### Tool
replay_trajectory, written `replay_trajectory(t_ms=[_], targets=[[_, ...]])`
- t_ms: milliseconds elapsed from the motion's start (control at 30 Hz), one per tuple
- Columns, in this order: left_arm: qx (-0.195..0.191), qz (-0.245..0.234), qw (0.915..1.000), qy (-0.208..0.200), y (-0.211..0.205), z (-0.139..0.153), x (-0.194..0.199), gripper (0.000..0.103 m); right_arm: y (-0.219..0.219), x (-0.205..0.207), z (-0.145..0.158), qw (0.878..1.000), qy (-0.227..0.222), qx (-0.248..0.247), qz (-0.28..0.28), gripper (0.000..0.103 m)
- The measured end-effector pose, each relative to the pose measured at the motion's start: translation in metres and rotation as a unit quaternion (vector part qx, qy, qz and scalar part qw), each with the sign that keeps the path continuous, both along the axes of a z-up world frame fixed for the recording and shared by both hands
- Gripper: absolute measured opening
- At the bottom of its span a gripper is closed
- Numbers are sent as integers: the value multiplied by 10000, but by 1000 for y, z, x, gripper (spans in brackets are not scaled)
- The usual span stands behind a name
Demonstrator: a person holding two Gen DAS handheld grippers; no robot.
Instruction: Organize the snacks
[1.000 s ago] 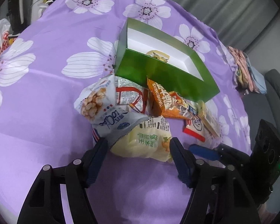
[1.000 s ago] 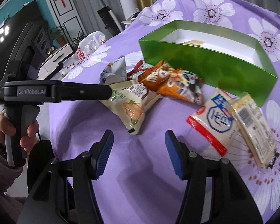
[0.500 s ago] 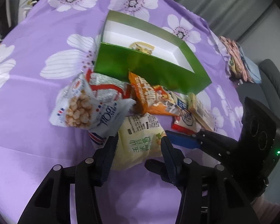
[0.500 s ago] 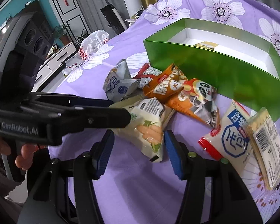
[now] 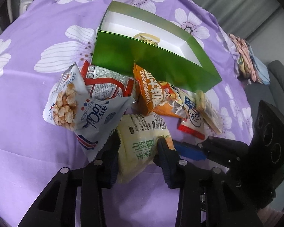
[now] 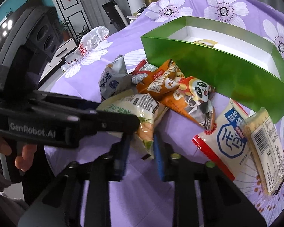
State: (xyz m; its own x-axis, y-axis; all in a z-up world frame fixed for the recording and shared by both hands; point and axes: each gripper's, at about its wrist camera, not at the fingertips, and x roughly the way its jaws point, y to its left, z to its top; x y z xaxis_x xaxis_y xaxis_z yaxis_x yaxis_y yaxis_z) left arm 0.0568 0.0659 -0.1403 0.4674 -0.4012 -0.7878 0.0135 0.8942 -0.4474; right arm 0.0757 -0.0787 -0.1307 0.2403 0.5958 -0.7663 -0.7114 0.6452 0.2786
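I've got both grippers closing on the same yellow snack bag [image 5: 142, 132] — left gripper [image 5: 137, 147] & right gripper [image 6: 141, 147] pinching it, green box [image 5: 161, 70] just behind.

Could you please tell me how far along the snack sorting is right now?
Done: one pale packet lies in the green box. In hand: both tongs, left and right, are closing on the yellow puffed bag. Left: the orange, white-blue and other packets beside the box.

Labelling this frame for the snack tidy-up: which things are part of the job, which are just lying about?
Job: green box; pale yellow packet, both grippers closing on it (left, right); orange packet; white-and-blue packet.
Lying about: plastic bag; folded cloths.
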Motion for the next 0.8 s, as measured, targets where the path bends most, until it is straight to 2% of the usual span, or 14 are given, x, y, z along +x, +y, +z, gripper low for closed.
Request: replay_trajectory(t_ms=[67,267,800], targets=[[71,-22,10000,-12,-2,0,1,33,1,-2,-1,10000,-29,-10,-9,21],[270,-107,9995,-110,-9,7,-2,30,-1,-9,4,9999,-144,57,-23,15],[308,-378,9971,-578,-38,49,-24,30,-35,-39,46,9972,-644,265,-263,15]])
